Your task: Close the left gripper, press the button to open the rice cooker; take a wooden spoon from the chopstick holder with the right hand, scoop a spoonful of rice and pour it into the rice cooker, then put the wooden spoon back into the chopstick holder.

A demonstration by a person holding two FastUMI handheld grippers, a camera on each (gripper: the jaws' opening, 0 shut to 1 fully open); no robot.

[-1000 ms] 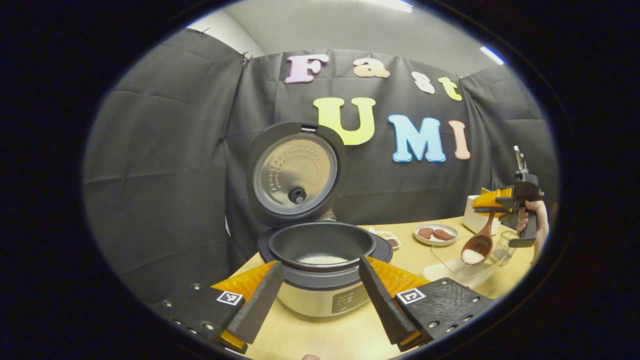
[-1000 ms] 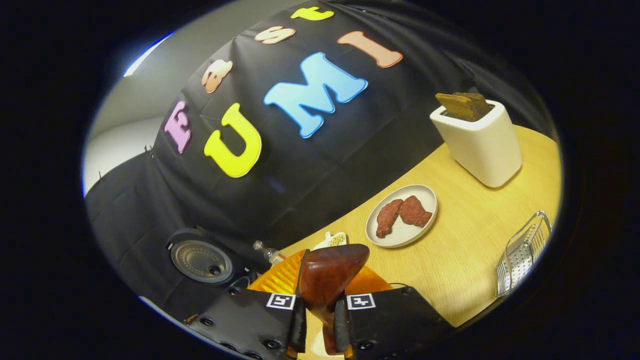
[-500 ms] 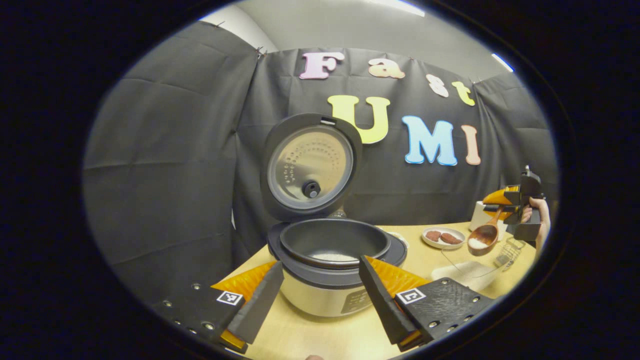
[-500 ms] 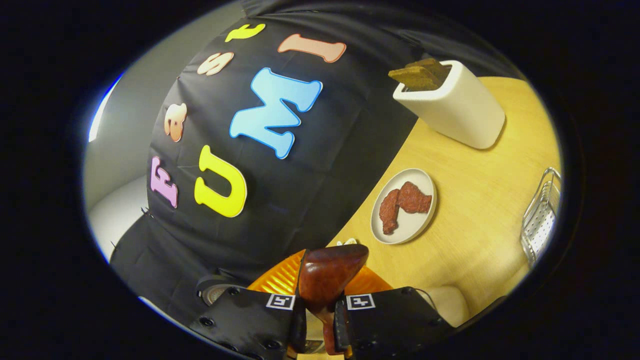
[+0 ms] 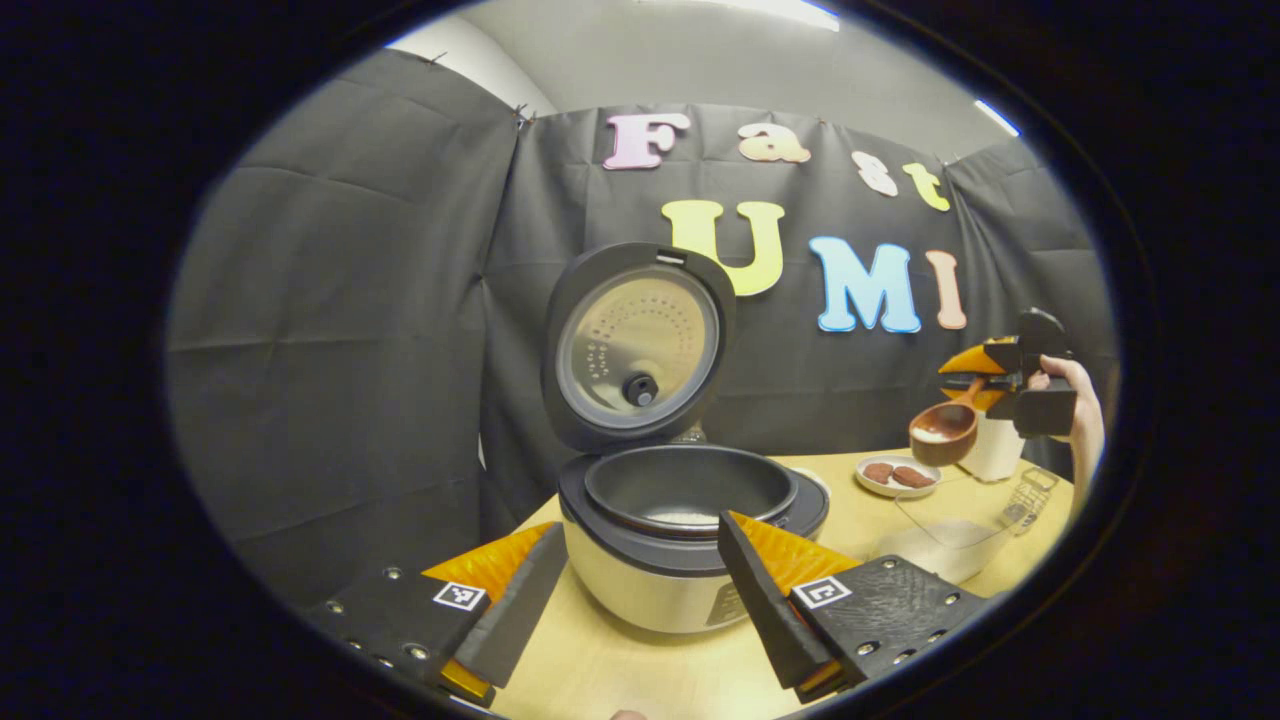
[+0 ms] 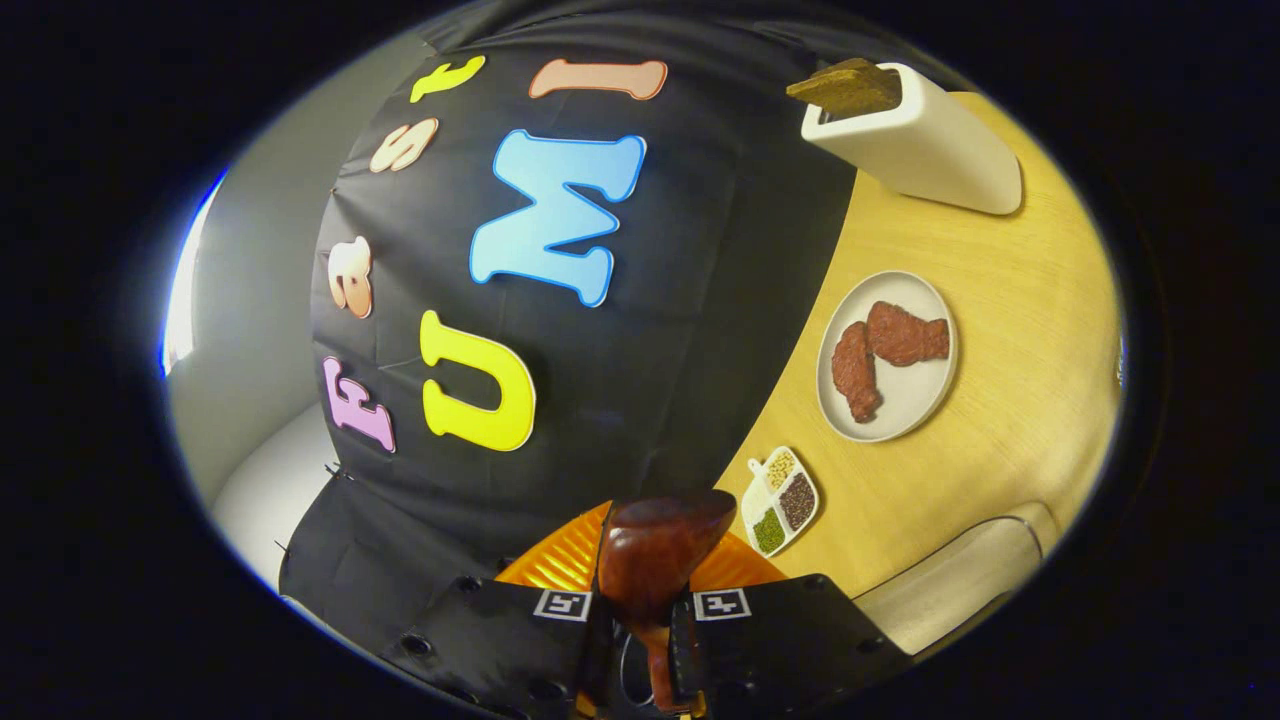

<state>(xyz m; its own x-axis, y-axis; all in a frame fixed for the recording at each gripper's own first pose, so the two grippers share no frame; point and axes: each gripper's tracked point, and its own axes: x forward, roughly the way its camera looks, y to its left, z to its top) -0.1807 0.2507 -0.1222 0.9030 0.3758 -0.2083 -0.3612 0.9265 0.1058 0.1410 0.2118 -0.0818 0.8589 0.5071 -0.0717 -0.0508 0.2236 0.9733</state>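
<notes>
The rice cooker (image 5: 680, 520) stood open. My right tongs (image 6: 640, 630) gripped the loaded wooden spoon (image 5: 945, 430), right of the cooker; my left tongs (image 5: 640, 590) gaped. Pouring and returning remained.

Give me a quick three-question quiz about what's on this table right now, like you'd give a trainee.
1. True or false: the cooker's lid stands open.
2. What does the right gripper hold? A) a fork B) a wooden spoon C) a cup
3. Fill in: the spoon's bowl carries a little white ____.

Key:
1. True. The lid is raised and the pot shows inside.
2. B. Both fingers press on its handle.
3. Rice. The spoon hangs in the air to the cooker's right, near the plate, not yet over the pot.
</notes>
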